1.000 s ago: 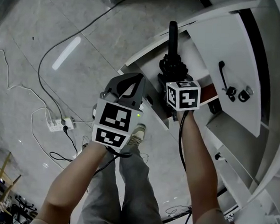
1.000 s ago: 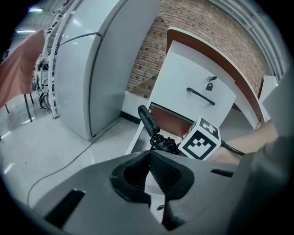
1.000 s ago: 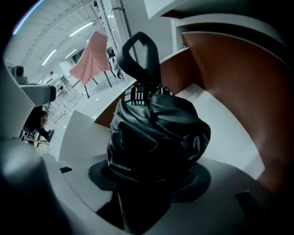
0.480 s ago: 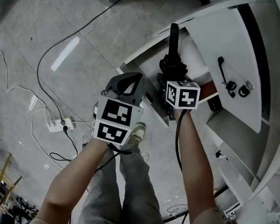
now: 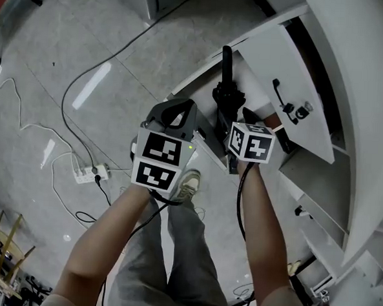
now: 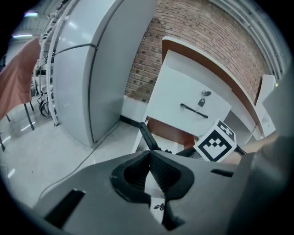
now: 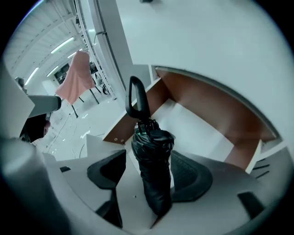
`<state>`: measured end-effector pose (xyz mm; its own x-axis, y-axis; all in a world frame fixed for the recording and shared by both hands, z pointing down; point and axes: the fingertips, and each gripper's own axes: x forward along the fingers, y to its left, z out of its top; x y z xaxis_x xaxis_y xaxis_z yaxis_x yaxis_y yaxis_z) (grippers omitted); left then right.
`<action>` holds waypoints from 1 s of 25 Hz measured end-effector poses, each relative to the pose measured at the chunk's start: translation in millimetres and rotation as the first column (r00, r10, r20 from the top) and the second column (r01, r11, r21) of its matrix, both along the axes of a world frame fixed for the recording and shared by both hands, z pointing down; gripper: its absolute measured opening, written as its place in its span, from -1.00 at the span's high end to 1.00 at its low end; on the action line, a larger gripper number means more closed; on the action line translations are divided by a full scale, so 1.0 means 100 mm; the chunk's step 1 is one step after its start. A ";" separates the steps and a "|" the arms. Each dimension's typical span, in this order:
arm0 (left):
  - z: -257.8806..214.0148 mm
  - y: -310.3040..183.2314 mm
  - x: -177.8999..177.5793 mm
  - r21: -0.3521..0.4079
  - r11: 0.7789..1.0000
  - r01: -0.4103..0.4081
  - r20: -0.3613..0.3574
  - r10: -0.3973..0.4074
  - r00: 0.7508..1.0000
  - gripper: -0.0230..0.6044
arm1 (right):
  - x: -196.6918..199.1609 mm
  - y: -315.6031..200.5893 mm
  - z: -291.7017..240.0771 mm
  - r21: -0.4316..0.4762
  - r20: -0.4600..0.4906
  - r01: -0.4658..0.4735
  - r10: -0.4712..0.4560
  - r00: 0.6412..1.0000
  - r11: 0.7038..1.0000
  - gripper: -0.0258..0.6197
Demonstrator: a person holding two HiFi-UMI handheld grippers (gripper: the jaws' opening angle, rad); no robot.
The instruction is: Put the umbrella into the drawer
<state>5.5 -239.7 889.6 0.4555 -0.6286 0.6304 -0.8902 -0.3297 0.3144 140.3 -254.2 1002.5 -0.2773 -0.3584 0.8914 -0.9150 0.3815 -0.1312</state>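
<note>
In the head view, your black folded umbrella (image 5: 225,93) lies in the open white drawer (image 5: 194,84) at the upper centre. Its long axis runs up the frame, with the handle at the top end.

In the left gripper view, your left gripper (image 6: 148,156) is clenched on nothing.

In the right gripper view, your right gripper (image 7: 147,172) has just been opening. Its jaws stand released on both sides of the umbrella, and the handle loop points to the upper centre.
</note>
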 end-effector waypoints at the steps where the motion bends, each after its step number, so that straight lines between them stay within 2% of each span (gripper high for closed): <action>1: -0.12 -0.02 -0.01 0.012 1.000 -0.002 0.002 0.002 1.000 0.90 | -0.01 0.00 -0.13 0.012 0.009 -0.009 0.009 1.000 1.000 -0.01; 6: -0.72 -0.07 -0.07 0.058 0.998 -0.028 0.026 0.026 0.999 0.90 | -0.06 -0.04 -0.87 0.070 0.060 -0.050 0.046 0.997 0.996 0.01; 10: -1.25 -0.03 -0.11 0.100 0.993 -0.065 0.058 0.060 0.997 0.90 | -0.06 -0.03 -1.54 0.132 0.100 -0.092 0.079 0.992 0.987 0.21; 14: -1.77 0.04 -0.17 0.141 0.983 -0.117 0.108 0.103 0.989 0.90 | -0.16 0.06 -2.20 0.206 0.115 -0.091 0.068 0.991 0.974 0.44; 19: -2.44 0.09 -0.23 0.179 0.977 -0.118 0.108 0.100 0.989 0.90 | -0.18 0.10 -3.05 0.266 0.182 -0.175 0.129 0.975 0.948 0.58; 21: -2.71 0.11 -0.21 0.195 0.974 -0.115 0.104 0.096 0.990 0.90 | -0.15 0.11 -3.41 0.283 0.209 -0.217 0.160 0.965 0.934 0.71; 22: -2.85 0.13 -0.20 0.203 0.973 -0.113 0.102 0.094 0.990 0.90 | -0.14 0.13 -3.59 0.292 0.221 -0.227 0.165 0.961 0.929 0.78; 25: -3.27 0.18 -0.18 0.229 0.967 -0.108 0.094 0.089 0.992 0.90 | -0.15 0.17 -4.12 0.335 0.236 -0.212 0.136 0.962 0.918 0.81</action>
